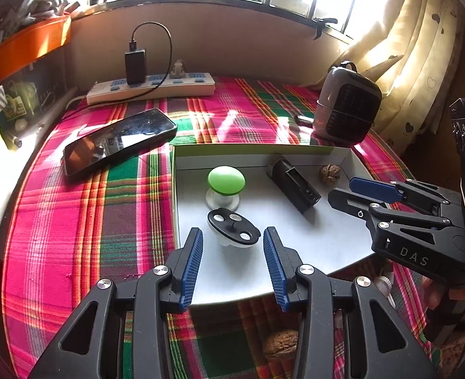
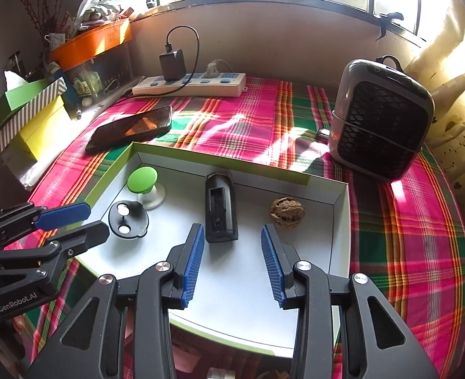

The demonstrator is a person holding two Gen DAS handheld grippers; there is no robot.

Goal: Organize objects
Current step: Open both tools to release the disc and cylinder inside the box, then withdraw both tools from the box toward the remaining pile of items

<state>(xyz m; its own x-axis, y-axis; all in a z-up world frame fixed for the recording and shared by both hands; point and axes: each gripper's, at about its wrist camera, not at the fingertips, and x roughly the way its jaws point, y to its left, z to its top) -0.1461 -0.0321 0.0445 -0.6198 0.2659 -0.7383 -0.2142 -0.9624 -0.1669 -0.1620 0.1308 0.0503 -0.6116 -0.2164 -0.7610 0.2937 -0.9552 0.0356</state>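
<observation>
Fingers (image 1: 233, 237) of both grippers stand apart, empty (black disc (image 1: 234, 226) seemingly just beyond left).

Home room, plaid tablecloth (image 1: 74, 221), curtained window (image 1: 415, 47), power strip (image 2: 189, 85), small heater (image 2: 381, 123)

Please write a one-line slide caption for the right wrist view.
Open right gripper hovers over a white tray holding a walnut, black case and green knob.

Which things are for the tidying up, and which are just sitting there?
For tidying: box, green knob, black disc, black case, walnut in the box, walnut on the cloth.

Just sitting there: phone, power strip, heater, orange tray.
</observation>
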